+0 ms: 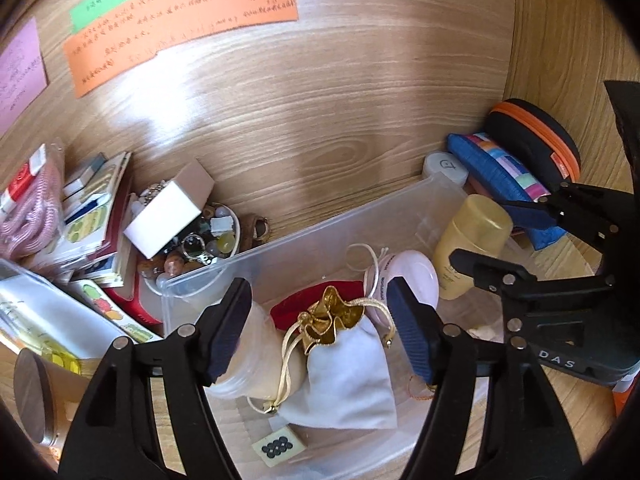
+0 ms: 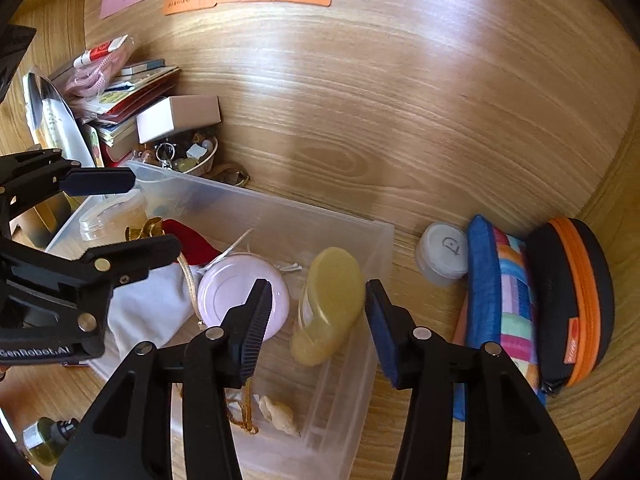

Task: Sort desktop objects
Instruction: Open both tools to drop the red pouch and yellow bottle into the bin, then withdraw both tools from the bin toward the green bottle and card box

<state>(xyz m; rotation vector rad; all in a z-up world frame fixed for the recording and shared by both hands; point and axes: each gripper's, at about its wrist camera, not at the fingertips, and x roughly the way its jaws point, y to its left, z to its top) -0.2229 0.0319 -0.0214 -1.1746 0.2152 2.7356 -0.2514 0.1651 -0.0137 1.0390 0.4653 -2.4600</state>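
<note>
While both claws hang spread and empty over the clear bin (image 2: 360,240), the left claw (image 1: 316,332) frames a white drawstring pouch (image 1: 344,376) and the right claw (image 2: 318,320) straddles a yellow bottle (image 2: 328,304) lying inside, apparently already sorted. Beyond the bin wall, a blue pencil case (image 2: 500,300) and black zip case (image 2: 572,300) wait on the table (image 2: 400,100), with stacked booklets (image 1: 96,216) farther left.

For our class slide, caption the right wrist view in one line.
Open right gripper hovers over yellow bottle in clear bin.
</note>
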